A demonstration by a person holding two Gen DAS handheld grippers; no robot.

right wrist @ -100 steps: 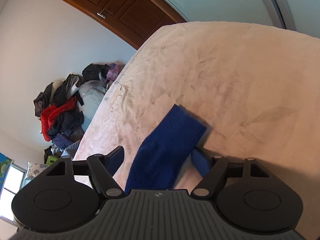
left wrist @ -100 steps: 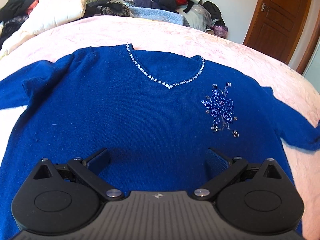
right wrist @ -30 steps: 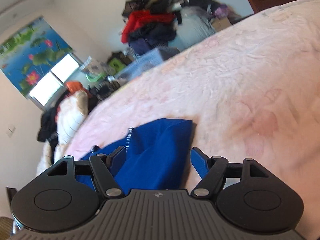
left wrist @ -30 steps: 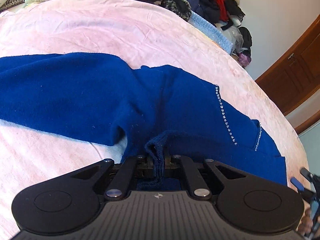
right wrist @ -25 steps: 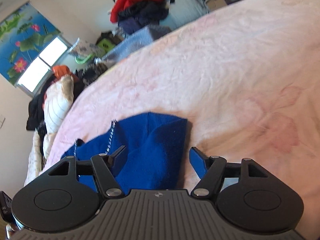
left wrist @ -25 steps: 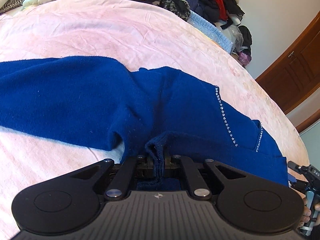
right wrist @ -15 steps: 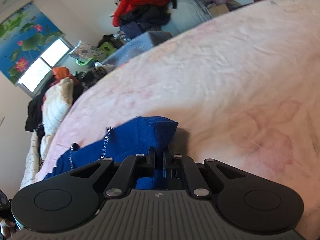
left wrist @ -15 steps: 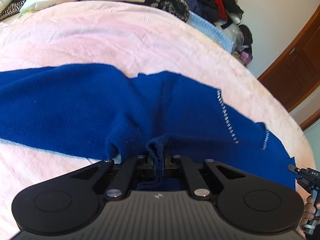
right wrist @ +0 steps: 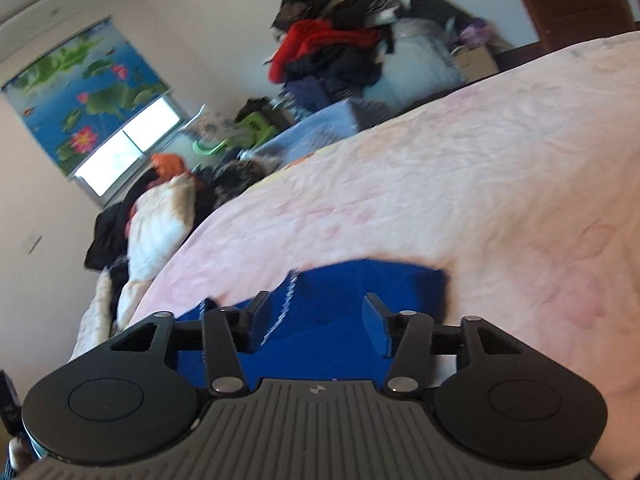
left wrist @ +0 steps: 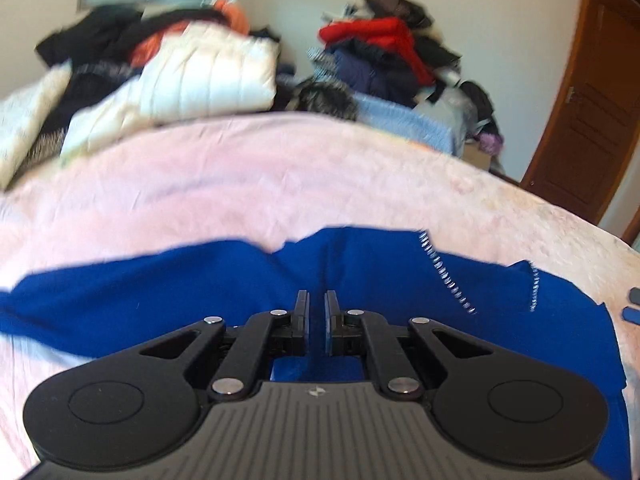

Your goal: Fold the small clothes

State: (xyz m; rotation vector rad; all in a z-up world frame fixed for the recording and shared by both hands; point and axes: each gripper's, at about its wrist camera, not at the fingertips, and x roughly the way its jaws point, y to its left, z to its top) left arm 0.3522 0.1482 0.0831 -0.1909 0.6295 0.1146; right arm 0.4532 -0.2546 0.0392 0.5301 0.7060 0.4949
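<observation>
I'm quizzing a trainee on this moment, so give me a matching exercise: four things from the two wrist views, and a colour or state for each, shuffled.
Things:
1. left gripper
2. right gripper
3. sweater
4. bedcover

States:
A. pink
B. jaws wide apart
C. blue, lying on the bed
D. jaws only a narrow gap apart

Pairs: 1-D, 2-B, 3-C, 4-A
</observation>
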